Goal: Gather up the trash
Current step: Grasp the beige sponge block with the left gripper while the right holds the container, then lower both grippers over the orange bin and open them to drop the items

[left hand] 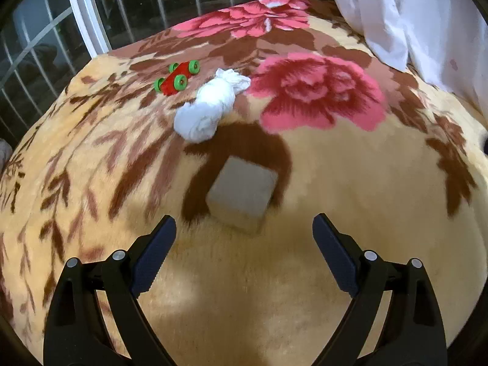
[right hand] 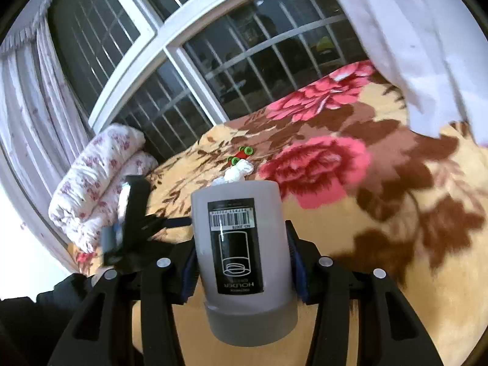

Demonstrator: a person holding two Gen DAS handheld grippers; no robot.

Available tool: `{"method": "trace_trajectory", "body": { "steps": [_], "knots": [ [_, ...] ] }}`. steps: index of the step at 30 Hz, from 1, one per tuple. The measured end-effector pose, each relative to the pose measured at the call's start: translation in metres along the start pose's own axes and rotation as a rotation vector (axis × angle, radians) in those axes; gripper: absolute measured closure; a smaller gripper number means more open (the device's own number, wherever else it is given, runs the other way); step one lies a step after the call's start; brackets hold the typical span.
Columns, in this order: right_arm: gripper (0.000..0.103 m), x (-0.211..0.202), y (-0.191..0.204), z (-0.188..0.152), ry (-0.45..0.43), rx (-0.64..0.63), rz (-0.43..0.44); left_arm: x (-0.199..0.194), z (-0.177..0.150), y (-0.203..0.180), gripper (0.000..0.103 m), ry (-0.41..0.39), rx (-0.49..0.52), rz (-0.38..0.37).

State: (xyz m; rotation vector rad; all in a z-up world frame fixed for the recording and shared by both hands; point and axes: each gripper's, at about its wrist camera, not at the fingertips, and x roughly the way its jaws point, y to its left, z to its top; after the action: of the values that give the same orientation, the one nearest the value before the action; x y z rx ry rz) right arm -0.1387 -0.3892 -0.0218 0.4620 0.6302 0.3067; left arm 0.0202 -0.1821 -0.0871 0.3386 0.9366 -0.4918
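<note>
In the left wrist view my left gripper is open, its jaws wide apart, just above the floral blanket. A pale grey-beige block lies right ahead of the fingertips, between their lines. Beyond it lies a twisted white tissue wad, and farther on a red toy car with green wheels. In the right wrist view my right gripper is shut on a grey cylindrical holder with a black barcode label, held above the bed. The tissue and toy car show behind its rim.
A barred window runs along the far side of the bed. A white curtain hangs at the right. A folded floral quilt lies at the left bed end. My left gripper's body shows left of the holder.
</note>
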Motion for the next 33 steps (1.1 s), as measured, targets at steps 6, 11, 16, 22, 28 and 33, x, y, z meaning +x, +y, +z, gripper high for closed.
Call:
{"method": "trace_trajectory", "body": {
  "steps": [6, 11, 16, 22, 28, 33],
  "knots": [
    [0.054, -0.015, 0.007, -0.023, -0.038, 0.012, -0.011, 0.017, 0.013, 0.001, 0.014, 0.017, -0.012, 0.004],
    [0.054, -0.013, 0.019, -0.041, -0.035, 0.004, -0.021, 0.033, 0.02, 0.0, 0.016, 0.034, -0.023, 0.005],
    [0.054, -0.01, 0.025, -0.054, -0.008, 0.013, -0.015, 0.03, 0.019, -0.01, 0.05, 0.01, 0.018, 0.001],
    [0.054, -0.008, 0.033, -0.063, 0.017, 0.006, -0.02, 0.022, 0.015, -0.017, 0.062, -0.01, 0.033, 0.042],
    [0.054, -0.017, 0.043, -0.068, 0.014, 0.006, -0.031, 0.002, 0.004, -0.011, 0.065, -0.018, -0.036, 0.038],
    [0.054, -0.031, 0.056, -0.072, 0.007, -0.006, -0.031, -0.033, -0.017, -0.003, 0.065, -0.057, -0.071, 0.026]
  ]
}}
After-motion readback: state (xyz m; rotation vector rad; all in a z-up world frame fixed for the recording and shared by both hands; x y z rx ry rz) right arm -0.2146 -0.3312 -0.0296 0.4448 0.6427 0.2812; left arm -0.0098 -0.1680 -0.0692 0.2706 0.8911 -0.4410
